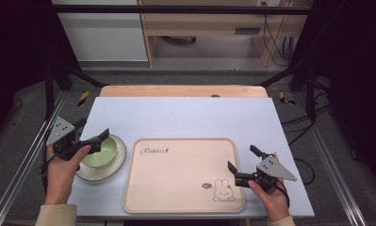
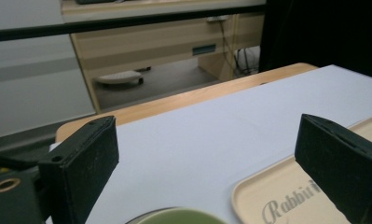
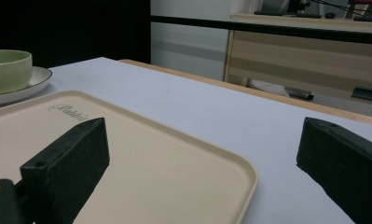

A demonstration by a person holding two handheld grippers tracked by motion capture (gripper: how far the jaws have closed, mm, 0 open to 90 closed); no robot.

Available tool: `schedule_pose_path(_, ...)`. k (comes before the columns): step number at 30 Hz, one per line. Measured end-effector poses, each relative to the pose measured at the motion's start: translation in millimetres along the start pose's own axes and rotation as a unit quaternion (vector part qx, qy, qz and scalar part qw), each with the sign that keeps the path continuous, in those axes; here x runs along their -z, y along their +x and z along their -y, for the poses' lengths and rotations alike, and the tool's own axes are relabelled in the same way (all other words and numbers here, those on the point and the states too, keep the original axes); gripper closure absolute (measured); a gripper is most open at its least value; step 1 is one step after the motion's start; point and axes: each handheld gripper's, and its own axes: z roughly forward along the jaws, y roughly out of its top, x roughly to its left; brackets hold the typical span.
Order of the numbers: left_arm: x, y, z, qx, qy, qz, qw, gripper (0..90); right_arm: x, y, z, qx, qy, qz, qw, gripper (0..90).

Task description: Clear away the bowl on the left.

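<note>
A pale green bowl (image 1: 100,153) stands on a white plate (image 1: 112,173) at the table's left. To its right lies a beige tray (image 1: 176,179) with a rabbit drawing and nothing on it. My left gripper (image 1: 92,130) hovers open over the bowl's far-left rim; its own view has the bowl's rim (image 2: 179,217) at the bottom and the tray's corner (image 2: 277,196) to the right. Over the tray's right edge my right gripper (image 1: 244,159) is held open. Its view looks across the tray (image 3: 151,158) toward the bowl (image 3: 6,70) and plate (image 3: 37,79).
A light blue mat (image 1: 190,117) covers the table, with a wooden strip (image 1: 181,91) showing along its far edge. Metal frame rails (image 1: 30,155) run down both sides. A wooden desk (image 1: 209,28) stands on the floor beyond.
</note>
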Motion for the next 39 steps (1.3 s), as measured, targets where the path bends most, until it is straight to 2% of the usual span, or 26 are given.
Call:
schedule_pose_path(3, -0.4, 7.4, 5.2, 0.001, 0.025, -0.012, 0.9996, 8.4, -0.7, -1.4, 0.6, -0.001, 0.001, 0.002, 1.0, 2.5)
schedule_pose_path(7, -0.7, 16.3, 11.6, 0.015, 0.057, -0.027, 0.9979, 10.2, -1.1, -0.4, 0.8, 0.002, 0.004, 0.003, 1.0, 2.5)
schedule_pose_path(8, -0.7, 16.3, 11.6, 0.015, 0.057, -0.027, 0.9979, 11.6, -1.1, -0.4, 0.8, 0.002, 0.004, 0.003, 1.0, 2.5)
schedule_pose_path(10, 0.9, 24.4, 17.6, 0.024, 0.081, -0.039, 0.9957, 15.2, -1.5, 0.8, 0.9, 0.004, 0.006, 0.002, 1.0, 2.5)
schedule_pose_path(13, 0.3, 29.9, 24.7, 0.018, 0.11, -0.048, 0.9926, 18.9, -2.2, 1.1, 1.1, 0.007, 0.007, 0.0, 1.0, 2.5)
schedule_pose_path(17, -0.9, 36.2, 33.5, 0.017, 0.135, -0.067, 0.9885, 23.0, -2.2, 1.1, 1.1, 0.006, 0.008, 0.0, 1.0, 2.5)
schedule_pose_path(18, -0.9, 36.2, 33.5, 0.017, 0.135, -0.067, 0.9885, 23.9, -2.0, 1.1, 1.1, 0.006, 0.009, 0.0, 0.9999, 2.5)
schedule_pose_path(21, 0.2, 44.8, 40.9, 0.054, 0.14, -0.065, 0.9865, 28.1, -2.0, 0.8, 1.3, 0.006, 0.01, -0.001, 0.9999, 2.6)
schedule_pose_path(26, 2.2, 52.8, 49.3, 0.073, 0.158, -0.077, 0.9817, 33.3, -2.9, 2.5, 1.4, 0.007, 0.013, -0.005, 0.9999, 2.6)
schedule_pose_path(29, 1.9, 55.8, 53.5, 0.071, 0.175, -0.081, 0.9787, 37.2, -3.6, 3.2, 1.5, 0.007, 0.013, -0.006, 0.9999, 2.6)
schedule_pose_path(30, 1.9, 55.8, 53.5, 0.071, 0.175, -0.081, 0.9787, 39.4, -3.6, 3.1, 1.5, 0.008, 0.013, -0.006, 0.9999, 2.6)
schedule_pose_path(31, 0.2, 56.4, 56.9, 0.077, 0.186, -0.081, 0.9763, 40.6, -3.7, 3.0, 1.7, 0.008, 0.013, -0.006, 0.9999, 2.6)
schedule_pose_path(33, -1.4, 56.8, 60.0, 0.074, 0.202, -0.084, 0.9729, 42.1, -3.8, 3.0, 1.8, 0.007, 0.014, -0.007, 0.9999, 2.6)
schedule_pose_path(34, -1.4, 56.8, 60.0, 0.074, 0.202, -0.084, 0.9729, 43.0, -3.8, 3.0, 1.8, 0.007, 0.014, -0.007, 0.9999, 2.6)
schedule_pose_path(35, -2.9, 56.2, 62.2, 0.073, 0.213, -0.086, 0.9705, 44.0, -3.9, 3.2, 1.9, 0.006, 0.015, -0.007, 0.9998, 2.6)
schedule_pose_path(36, -2.9, 56.2, 62.2, 0.073, 0.213, -0.086, 0.9705, 45.1, -4.1, 3.2, 1.9, 0.007, 0.015, -0.008, 0.9998, 2.6)
schedule_pose_path(37, -4.4, 55.6, 63.8, 0.07, 0.223, -0.085, 0.9684, 45.7, -4.0, 3.4, 1.9, 0.007, 0.015, -0.008, 0.9998, 2.6)
schedule_pose_path(38, -4.4, 55.6, 63.8, 0.07, 0.223, -0.085, 0.9684, 47.2, -4.0, 3.4, 1.8, 0.007, 0.015, -0.008, 0.9998, 2.6)
schedule_pose_path(39, -5.4, 54.9, 65.1, 0.067, 0.233, -0.087, 0.9663, 48.4, -3.9, 3.5, 1.8, 0.007, 0.017, -0.008, 0.9998, 2.6)
